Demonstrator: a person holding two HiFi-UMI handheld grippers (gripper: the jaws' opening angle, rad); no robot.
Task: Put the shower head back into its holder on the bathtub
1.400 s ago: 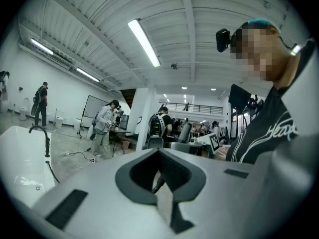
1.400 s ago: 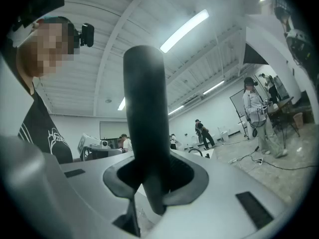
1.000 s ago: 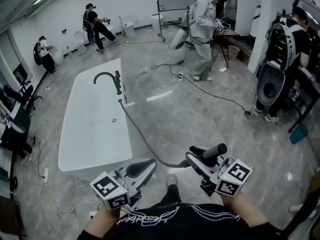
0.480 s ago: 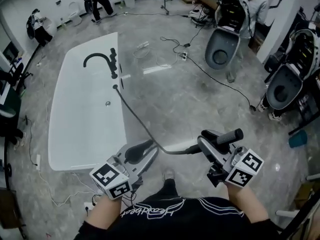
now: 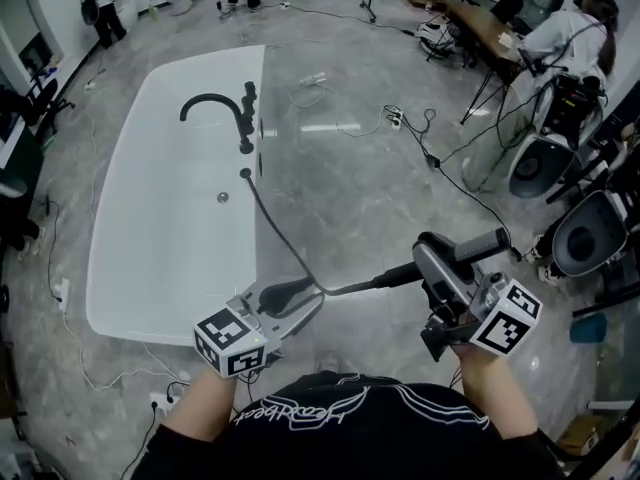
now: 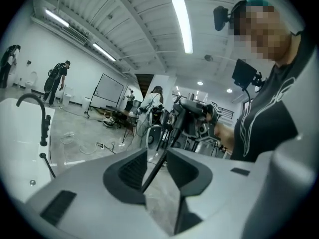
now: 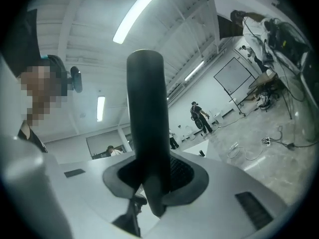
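My right gripper (image 5: 445,268) is shut on the dark cylindrical shower head (image 5: 470,248), which stands upright between its pads in the right gripper view (image 7: 144,123). A black hose (image 5: 275,233) runs from it to the white bathtub (image 5: 130,168), where a black curved tap (image 5: 212,103) and an upright post (image 5: 247,118) stand on the right rim. My left gripper (image 5: 290,296) sits near the tub's front corner. Its jaws are opening, and the hose (image 6: 159,161) passes loosely between them without being pressed.
Cables and a power strip (image 5: 400,123) lie on the grey floor to the right of the tub. Toilet bowls (image 5: 535,163) and a person at a table (image 5: 575,38) are at the far right. More people stand at the back. A wall-side cord (image 5: 70,298) trails left of the tub.
Both grippers have moved on across the floor beside the tub, which now lies closer below. The left jaws have parted around the hose. The right grip on the shower head is unchanged.
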